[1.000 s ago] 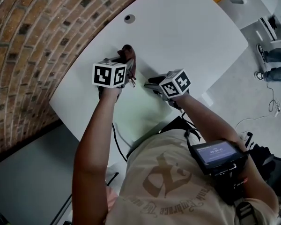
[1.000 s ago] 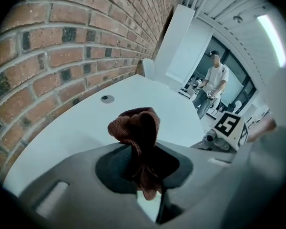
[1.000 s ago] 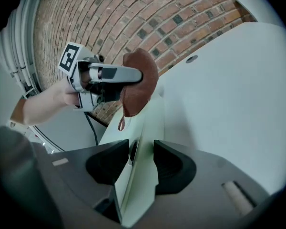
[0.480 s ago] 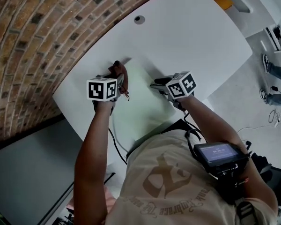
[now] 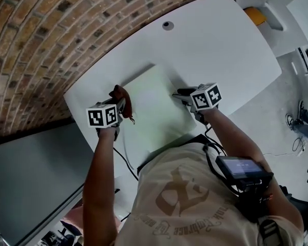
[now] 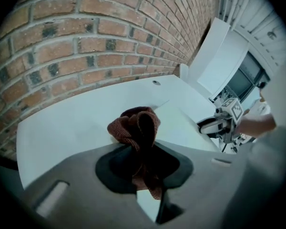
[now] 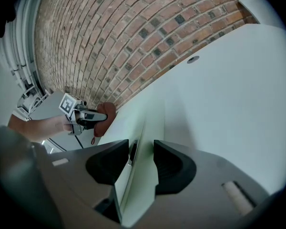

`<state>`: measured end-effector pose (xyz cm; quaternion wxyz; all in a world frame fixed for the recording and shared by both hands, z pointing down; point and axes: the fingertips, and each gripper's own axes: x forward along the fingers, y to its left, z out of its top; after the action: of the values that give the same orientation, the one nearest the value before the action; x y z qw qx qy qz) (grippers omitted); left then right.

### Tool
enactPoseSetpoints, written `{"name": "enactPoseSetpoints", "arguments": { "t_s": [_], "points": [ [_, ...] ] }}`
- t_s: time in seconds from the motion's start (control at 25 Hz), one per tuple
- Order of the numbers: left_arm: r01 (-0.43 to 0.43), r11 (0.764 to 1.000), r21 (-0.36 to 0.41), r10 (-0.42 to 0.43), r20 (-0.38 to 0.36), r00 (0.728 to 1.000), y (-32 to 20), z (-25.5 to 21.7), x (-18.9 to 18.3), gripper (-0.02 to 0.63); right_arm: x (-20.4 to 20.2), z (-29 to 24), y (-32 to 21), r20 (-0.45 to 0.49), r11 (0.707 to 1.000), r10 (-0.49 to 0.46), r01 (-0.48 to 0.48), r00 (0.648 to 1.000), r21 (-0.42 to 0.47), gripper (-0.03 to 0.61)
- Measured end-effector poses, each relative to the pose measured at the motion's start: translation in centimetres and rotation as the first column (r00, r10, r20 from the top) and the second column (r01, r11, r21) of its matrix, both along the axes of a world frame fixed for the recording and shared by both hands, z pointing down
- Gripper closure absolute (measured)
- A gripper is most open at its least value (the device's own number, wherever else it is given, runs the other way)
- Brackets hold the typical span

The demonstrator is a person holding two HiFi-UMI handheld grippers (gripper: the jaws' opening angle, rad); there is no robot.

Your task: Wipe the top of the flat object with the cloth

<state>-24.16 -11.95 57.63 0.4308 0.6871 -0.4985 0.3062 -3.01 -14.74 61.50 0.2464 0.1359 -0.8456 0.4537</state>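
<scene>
Cloth, clenched in your left gripper, rests at the 9 o'clock edge of the board, whose top stretches toward 3 o'clock, where your right gripper pinches its opposite edge.

Two hand-held grippers, one cloth, one flat object.

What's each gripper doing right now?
Left gripper: closed on the cloth.
Right gripper: closed on the edge of the board.
</scene>
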Motion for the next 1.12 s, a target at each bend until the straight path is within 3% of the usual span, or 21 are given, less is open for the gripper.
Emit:
{"name": "enactPoseSetpoints", "arguments": {
  "t_s": [0.24,0.44,0.68,1.12],
  "points": [
    [0.068,0.997,-0.022,-0.067,0.037,0.997,3.1,0.3,-2.6,0.540,-0.2,-0.1,0.0,0.002,1.000,0.007,-0.007,1.000,-0.006,0.405],
    [0.040,0.999,0.018,-0.040,0.026,0.999,2.3,-1.7,-1.5,0.540,0.1,-0.6,0.0,-0.008,1.000,0.020,-0.020,1.000,0.008,0.414],
    [-0.080,0.994,0.072,0.083,-0.045,0.996,-0.9,-3.6,4.8,0.540,0.5,-1.6,0.3,0.004,0.999,0.029,-0.029,1.000,0.021,0.411],
    [-0.253,0.961,0.114,0.268,-0.147,0.952,-7.0,-3.2,17.5,0.540,1.5,-1.7,3.2,-0.075,0.997,-0.011,0.016,0.997,0.070,0.413]
  ]
}}
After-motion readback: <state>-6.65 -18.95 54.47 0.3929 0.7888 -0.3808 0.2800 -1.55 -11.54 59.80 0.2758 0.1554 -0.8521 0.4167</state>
